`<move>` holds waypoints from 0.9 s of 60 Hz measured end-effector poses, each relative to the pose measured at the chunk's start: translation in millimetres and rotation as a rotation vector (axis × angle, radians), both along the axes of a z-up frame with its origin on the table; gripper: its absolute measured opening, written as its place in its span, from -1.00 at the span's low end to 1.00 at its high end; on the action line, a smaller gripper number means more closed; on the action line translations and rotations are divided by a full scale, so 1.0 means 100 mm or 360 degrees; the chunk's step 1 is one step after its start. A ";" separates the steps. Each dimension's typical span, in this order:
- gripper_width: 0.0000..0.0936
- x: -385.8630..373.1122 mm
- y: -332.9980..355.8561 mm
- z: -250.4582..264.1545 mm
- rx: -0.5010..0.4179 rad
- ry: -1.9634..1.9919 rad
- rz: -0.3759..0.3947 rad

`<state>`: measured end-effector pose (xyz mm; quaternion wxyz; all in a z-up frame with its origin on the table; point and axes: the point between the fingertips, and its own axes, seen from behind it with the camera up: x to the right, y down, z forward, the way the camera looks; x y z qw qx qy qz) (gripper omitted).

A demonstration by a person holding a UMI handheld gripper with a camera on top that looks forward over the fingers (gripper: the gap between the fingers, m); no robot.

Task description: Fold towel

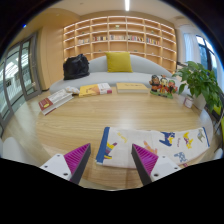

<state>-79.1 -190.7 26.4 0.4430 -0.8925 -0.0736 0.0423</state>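
Printed towel flat on a round wooden surface.
The white towel (160, 144), patterned blue and yellow, lies just ahead of the fingers (110, 160), toward the right; they hover level, spread wide, holding nothing.

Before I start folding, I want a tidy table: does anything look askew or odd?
Nothing looks spilled or damaged. The towel lies spread on the table just ahead of the open gripper, its near edge slightly slanted. The books beyond lie at loose angles.
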 end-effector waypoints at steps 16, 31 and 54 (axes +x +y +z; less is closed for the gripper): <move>0.22 -0.12 0.41 -0.42 -0.0027 -0.0114 -0.0027; -0.96 -0.22 0.49 -0.42 0.0031 -0.0198 0.0083; -0.97 -1.04 0.01 1.20 0.0145 0.0539 0.0380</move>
